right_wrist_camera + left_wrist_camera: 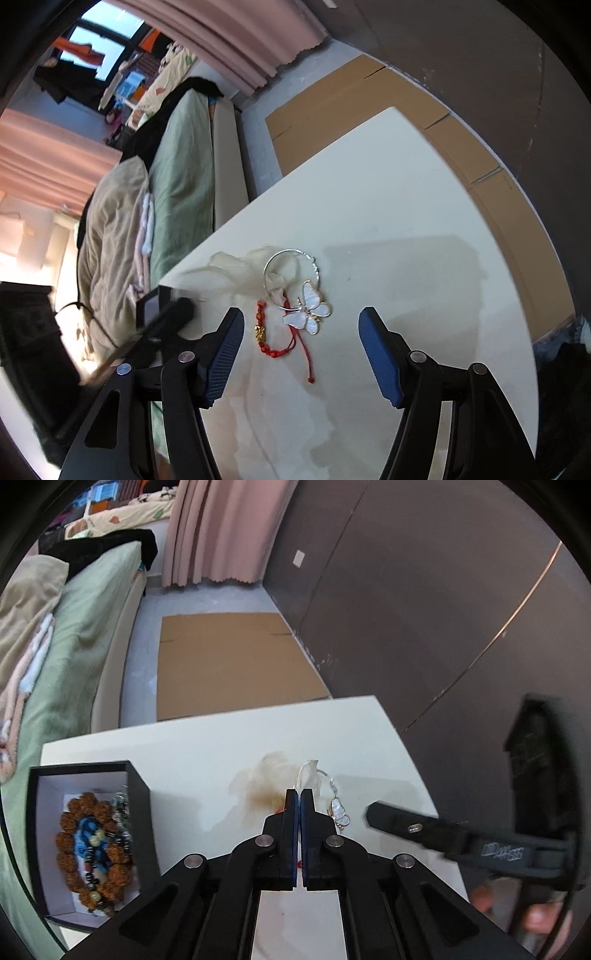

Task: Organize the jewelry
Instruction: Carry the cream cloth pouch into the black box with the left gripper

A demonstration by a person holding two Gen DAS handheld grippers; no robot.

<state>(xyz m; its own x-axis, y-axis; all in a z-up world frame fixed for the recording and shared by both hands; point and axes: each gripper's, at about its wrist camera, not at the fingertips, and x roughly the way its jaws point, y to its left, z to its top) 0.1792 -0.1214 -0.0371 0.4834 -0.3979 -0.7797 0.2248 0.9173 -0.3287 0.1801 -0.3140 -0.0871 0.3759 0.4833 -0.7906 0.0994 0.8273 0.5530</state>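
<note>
The left gripper (299, 801) is fully closed, its blue pads pressed together with a trace of red thread showing low in the seam, so it seems to have pinched the red cord bracelet (271, 332) to carry it to the black gift box (142, 786) at the table's left edge, where brown bead bracelets (94, 849) already lie. The right gripper (301, 349) hangs with its jaws wide apart and empty above the butterfly-pendant hoop (306, 308), which lies just beside the red cord, probably lined up for the next pick. All this sits on a white table (424, 221) with a sheer organza pouch (236, 271), in a bedroom with a green-sheeted bed (88, 646), pink curtains (221, 528) and flattened cardboard (229, 661) on the floor.
</note>
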